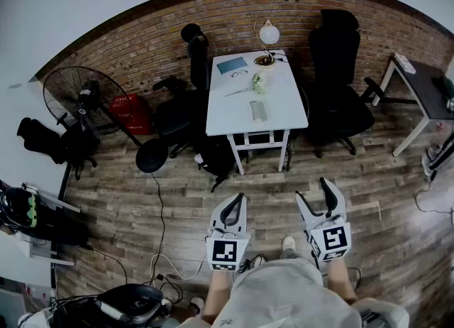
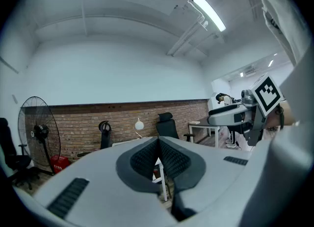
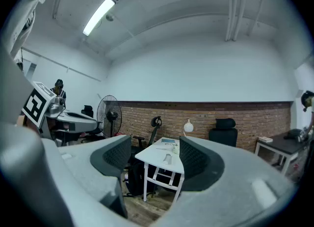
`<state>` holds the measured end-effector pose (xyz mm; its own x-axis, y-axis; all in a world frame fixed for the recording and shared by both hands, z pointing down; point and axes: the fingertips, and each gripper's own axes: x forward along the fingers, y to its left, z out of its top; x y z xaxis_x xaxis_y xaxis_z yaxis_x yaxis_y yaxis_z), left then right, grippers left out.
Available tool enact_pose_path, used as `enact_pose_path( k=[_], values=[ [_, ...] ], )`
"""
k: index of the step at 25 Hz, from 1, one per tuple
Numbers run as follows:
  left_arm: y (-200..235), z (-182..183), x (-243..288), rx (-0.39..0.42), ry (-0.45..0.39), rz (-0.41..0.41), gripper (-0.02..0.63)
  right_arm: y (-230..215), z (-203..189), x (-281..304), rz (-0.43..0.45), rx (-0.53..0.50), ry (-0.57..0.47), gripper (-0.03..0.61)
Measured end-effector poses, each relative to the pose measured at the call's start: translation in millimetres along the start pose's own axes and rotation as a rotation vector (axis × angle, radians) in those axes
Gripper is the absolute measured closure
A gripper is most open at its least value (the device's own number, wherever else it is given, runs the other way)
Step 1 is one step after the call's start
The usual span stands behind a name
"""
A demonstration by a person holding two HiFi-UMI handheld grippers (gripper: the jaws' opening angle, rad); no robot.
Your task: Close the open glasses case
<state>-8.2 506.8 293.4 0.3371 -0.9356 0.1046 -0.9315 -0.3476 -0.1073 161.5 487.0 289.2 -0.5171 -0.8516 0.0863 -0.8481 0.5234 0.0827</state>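
We are holding the left claw (image 1: pixel 237 200) pinched together and the right claw (image 1: pixel 314 192) spread wide, both empty, well apart from the white bench (image 1: pixel 230 113) bearing the glasses case (image 1: pixel 259 111).

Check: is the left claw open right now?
No, the left claw has its jaws pressed together, with nothing between them.

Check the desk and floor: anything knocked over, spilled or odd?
Nothing looks spilled or toppled on the white table; its items are too small to judge further. Only oddity: a loose cable trails across the open wood floor, a possible trip hazard.
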Motion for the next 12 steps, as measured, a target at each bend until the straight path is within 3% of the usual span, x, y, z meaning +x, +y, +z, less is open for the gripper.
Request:
enact_pose_path(
  k=[12],
  values=[
    [31.2,-6.2,14.2,-0.010,-0.031,-0.049,0.611,27.5,-4.9,34.5,-0.008,-0.002,0.017,0.270]
  ],
)
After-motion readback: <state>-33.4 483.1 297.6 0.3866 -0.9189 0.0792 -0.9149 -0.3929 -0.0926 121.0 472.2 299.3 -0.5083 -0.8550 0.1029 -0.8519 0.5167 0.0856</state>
